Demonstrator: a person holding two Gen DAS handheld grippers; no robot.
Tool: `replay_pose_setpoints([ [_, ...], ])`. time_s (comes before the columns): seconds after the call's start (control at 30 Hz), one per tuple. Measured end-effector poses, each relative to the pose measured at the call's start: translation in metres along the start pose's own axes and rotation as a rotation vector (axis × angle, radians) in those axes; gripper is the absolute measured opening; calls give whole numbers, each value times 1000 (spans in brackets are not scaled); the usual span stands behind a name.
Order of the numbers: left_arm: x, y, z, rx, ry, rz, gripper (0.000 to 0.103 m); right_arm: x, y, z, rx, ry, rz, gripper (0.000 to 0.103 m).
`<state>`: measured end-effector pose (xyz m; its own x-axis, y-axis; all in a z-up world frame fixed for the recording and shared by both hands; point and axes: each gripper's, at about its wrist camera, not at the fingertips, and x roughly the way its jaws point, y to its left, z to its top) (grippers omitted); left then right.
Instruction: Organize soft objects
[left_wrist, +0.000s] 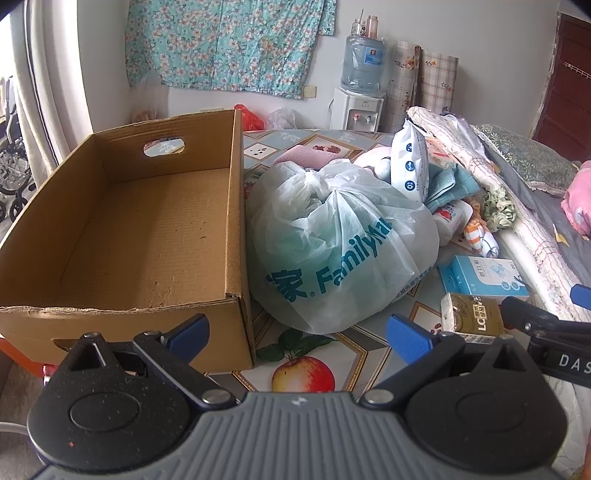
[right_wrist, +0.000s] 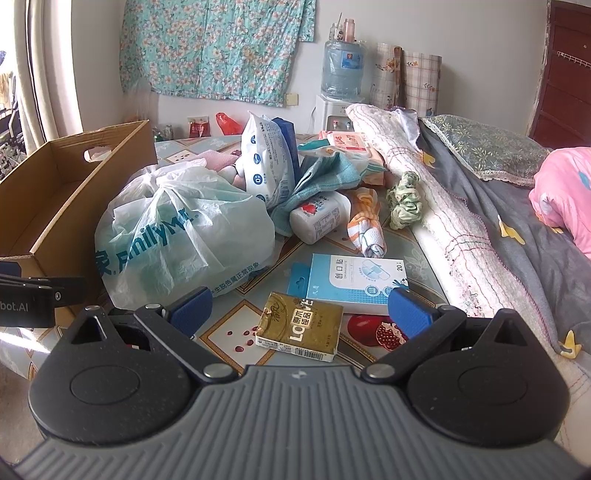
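Note:
An empty cardboard box (left_wrist: 147, 236) stands at the left of the table, also seen as the box (right_wrist: 55, 192) in the right wrist view. Beside it lies a knotted white plastic bag (left_wrist: 340, 243), the bag (right_wrist: 184, 236). Behind it are a blue-white tissue pack (right_wrist: 269, 162), a teal towel (right_wrist: 321, 177), a rolled striped cloth (right_wrist: 365, 225), a green scrunchie (right_wrist: 404, 201) and a white bottle (right_wrist: 319, 219). A gold tissue pack (right_wrist: 299, 326) lies between the right gripper's fingers. My left gripper (left_wrist: 299, 332) and right gripper (right_wrist: 301, 310) are both open, holding nothing.
A light blue plaster box (right_wrist: 354, 280) lies on the fruit-print tablecloth (left_wrist: 306, 369). A bed with a grey quilt (right_wrist: 517, 229) and a rolled white mat (right_wrist: 436, 192) runs along the right. A water dispenser (left_wrist: 360, 85) stands at the back wall.

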<state>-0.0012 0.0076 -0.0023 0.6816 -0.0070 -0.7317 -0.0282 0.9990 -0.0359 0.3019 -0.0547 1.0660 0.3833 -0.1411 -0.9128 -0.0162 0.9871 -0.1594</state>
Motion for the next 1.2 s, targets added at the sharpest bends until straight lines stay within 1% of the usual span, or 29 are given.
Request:
replay_pose_setpoints([
  [1.2, 3, 4, -1, -4, 7, 5, 103, 2, 2, 0, 3, 2, 6, 102],
])
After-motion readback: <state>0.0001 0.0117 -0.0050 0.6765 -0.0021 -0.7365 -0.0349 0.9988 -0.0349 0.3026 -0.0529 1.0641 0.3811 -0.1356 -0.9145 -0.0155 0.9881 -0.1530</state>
